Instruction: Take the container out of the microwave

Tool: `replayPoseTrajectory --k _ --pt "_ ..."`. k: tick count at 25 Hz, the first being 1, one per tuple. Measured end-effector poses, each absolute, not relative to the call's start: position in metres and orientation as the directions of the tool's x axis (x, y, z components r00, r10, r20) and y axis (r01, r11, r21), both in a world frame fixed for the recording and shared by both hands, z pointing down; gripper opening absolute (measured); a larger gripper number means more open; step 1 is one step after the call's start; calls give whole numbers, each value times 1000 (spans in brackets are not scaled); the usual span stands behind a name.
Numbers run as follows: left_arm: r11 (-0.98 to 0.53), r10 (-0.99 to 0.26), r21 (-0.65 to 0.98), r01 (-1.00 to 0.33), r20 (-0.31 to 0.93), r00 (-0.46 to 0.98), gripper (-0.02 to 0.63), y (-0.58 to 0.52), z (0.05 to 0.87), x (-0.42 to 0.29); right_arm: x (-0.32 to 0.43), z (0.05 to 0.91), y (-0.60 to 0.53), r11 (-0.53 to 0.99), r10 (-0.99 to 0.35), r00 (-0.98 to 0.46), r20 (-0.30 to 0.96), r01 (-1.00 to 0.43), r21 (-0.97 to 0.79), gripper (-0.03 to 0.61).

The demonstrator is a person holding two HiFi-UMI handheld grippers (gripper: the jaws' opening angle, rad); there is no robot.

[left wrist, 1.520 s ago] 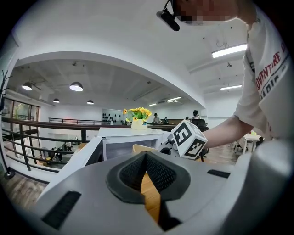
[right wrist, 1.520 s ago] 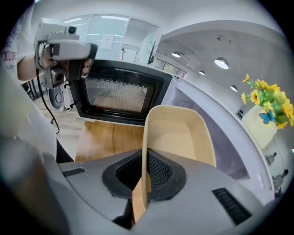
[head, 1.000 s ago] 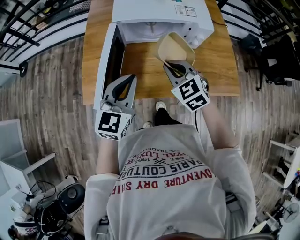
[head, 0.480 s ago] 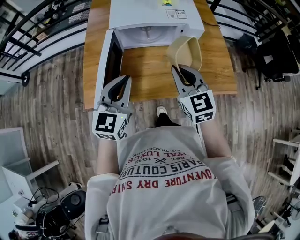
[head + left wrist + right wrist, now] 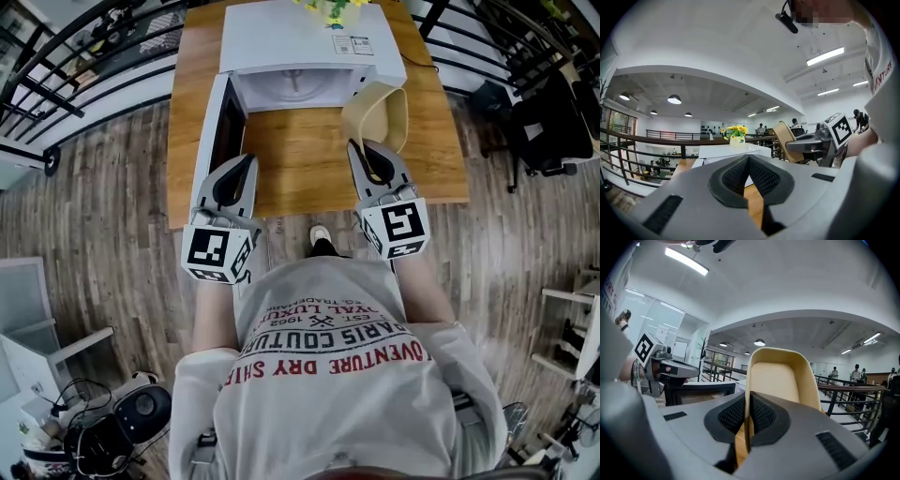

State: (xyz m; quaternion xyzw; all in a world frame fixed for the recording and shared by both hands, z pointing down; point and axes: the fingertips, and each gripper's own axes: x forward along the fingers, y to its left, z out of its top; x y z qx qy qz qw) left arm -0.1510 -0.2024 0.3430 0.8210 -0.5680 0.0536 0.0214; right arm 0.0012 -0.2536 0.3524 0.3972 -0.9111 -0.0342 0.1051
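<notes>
1. Only the right gripper view showed the right gripper [image 5: 747, 420] pinching the beige container [image 5: 776, 376] by its wall.
2. The head view alone placed the container outside the open microwave [image 5: 309, 37], above the table [image 5: 300, 169] toward its right edge.
3. The left gripper [image 5: 749, 161] had its jaws pressed together, empty.
4. There were one container, one microwave and two grippers.

The person's T-shirt [image 5: 333, 347] bears the only legible print, upside down in the head view. It shows red capitals "…VENTURE DRY SHI…", then dark lines "…ARIS COUTU…", "…YAL LUXUR…" and "EST." with a year too small to make out. A label [image 5: 352, 44] on the microwave [image 5: 281, 37] is too small to read. The cubes on the left gripper [image 5: 247, 159] and the right gripper [image 5: 361, 145] show black-and-white square markers without letters.
</notes>
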Motion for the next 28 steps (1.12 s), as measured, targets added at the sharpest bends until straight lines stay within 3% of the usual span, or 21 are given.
replayPoseTrajectory --k 28 --pt "-339 -932 -15 -941 139 334 12 -227 349 -166 -24 346 -278 672 -741 -660 127 -730 125 29"
